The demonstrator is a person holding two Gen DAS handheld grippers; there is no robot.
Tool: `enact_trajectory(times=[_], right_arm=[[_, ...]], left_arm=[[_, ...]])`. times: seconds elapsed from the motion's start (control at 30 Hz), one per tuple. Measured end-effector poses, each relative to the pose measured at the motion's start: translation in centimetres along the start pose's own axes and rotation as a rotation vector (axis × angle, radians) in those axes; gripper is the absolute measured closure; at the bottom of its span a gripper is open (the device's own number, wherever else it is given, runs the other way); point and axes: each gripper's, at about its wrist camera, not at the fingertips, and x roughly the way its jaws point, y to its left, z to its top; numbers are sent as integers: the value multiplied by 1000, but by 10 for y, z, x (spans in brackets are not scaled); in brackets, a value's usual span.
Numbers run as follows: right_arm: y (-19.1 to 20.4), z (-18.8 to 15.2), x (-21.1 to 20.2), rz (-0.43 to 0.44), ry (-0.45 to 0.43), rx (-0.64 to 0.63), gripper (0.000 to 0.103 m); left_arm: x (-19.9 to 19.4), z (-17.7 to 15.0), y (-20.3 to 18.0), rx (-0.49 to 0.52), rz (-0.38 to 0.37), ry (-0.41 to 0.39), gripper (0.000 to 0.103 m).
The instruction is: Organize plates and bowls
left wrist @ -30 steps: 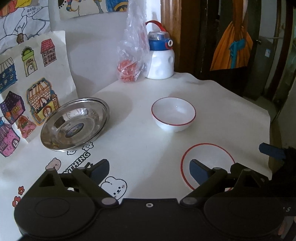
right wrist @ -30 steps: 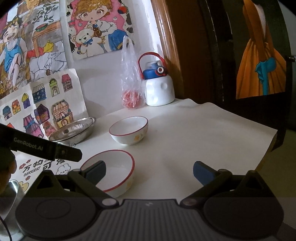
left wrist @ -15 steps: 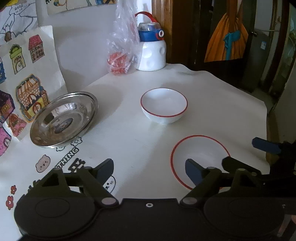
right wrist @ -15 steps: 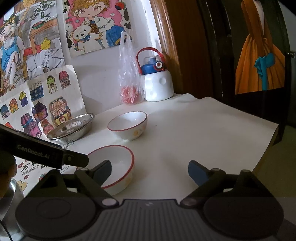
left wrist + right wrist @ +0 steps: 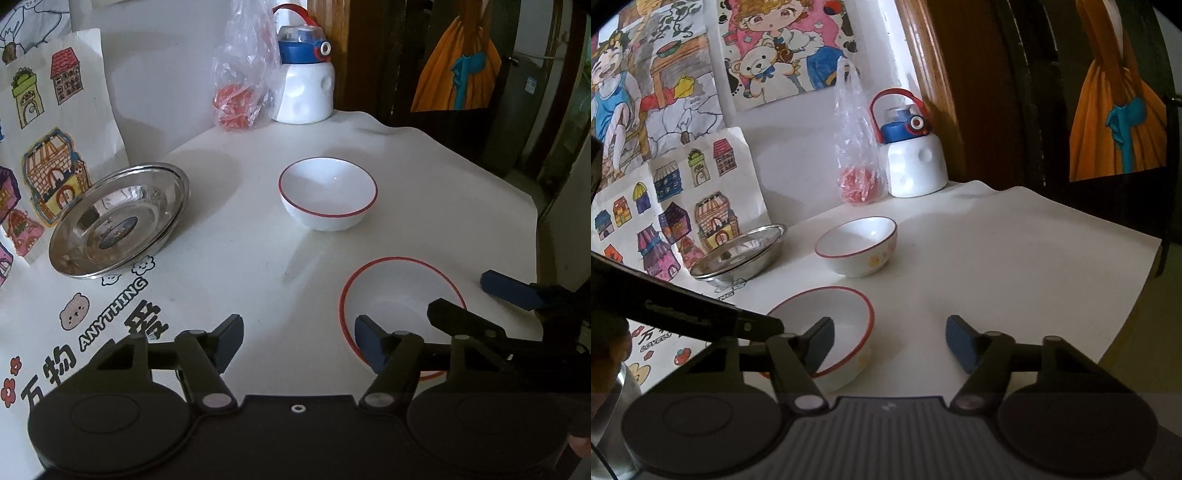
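Two white bowls with red rims stand on the white table. The far bowl (image 5: 328, 192) (image 5: 857, 244) is in the middle. The near bowl (image 5: 399, 295) (image 5: 834, 325) is close to both grippers. A stack of steel plates (image 5: 114, 221) (image 5: 738, 254) lies at the left by the wall. My left gripper (image 5: 299, 341) is open and empty, its right finger over the near bowl's rim. My right gripper (image 5: 890, 343) is open and empty, its left finger over the near bowl's right edge; it also shows in the left wrist view (image 5: 476, 299).
A white and blue water bottle (image 5: 304, 85) (image 5: 912, 155) and a plastic bag of red items (image 5: 243, 81) (image 5: 857, 162) stand at the back by the wall. Drawings lean on the wall at left. The table edge (image 5: 1137, 273) drops off at the right.
Both grippers have moved closer to the near bowl. The right gripper's left finger now reaches over its rim. The bowls and plates have not moved.
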Motion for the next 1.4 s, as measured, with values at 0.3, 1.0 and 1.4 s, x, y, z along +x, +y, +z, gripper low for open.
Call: enact_trajectory(times=[0.3, 1.0, 1.4], right_arm=[[7, -2, 2, 52, 36, 28, 64], [18, -5, 6, -7, 31, 108, 78], [29, -6, 4, 9, 77, 138, 86]], left_arm=[[1, 2, -5, 5, -41, 6, 60], [9, 2, -11, -73, -107, 38, 91], [-8, -7, 0, -182, -103, -15, 92]])
